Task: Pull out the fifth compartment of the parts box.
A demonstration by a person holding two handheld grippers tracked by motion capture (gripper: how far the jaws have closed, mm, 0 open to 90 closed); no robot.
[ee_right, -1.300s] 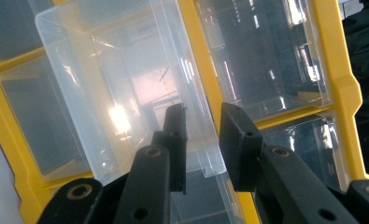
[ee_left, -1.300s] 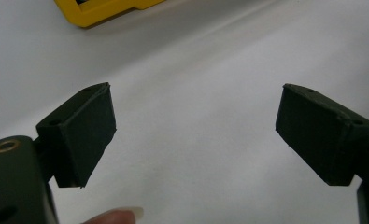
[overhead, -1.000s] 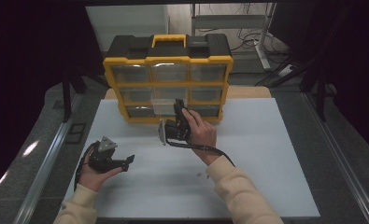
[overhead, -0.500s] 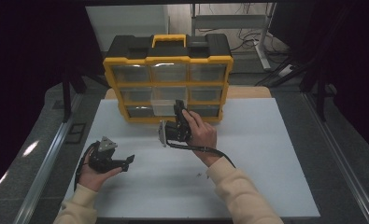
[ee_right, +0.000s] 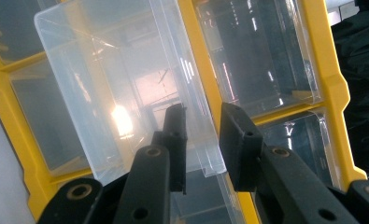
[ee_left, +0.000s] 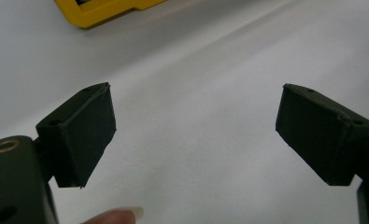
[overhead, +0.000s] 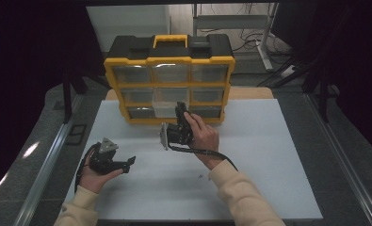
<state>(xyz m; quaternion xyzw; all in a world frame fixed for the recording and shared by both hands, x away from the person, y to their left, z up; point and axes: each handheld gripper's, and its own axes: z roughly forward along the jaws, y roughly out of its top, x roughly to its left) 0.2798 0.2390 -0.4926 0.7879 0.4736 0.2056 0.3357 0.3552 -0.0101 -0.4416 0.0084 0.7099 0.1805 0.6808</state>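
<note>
Right gripper (overhead: 180, 112) level at clear drawer (overhead: 165, 102)

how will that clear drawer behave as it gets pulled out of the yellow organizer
The clear drawer looks thin-walled and empty, so probably light and fairly stiff. Its glossy plastic may slip between the right gripper's fingers, which straddle only its front wall. Already partway out of the yellow organizer, it may tilt down once it leaves its slot.
</note>
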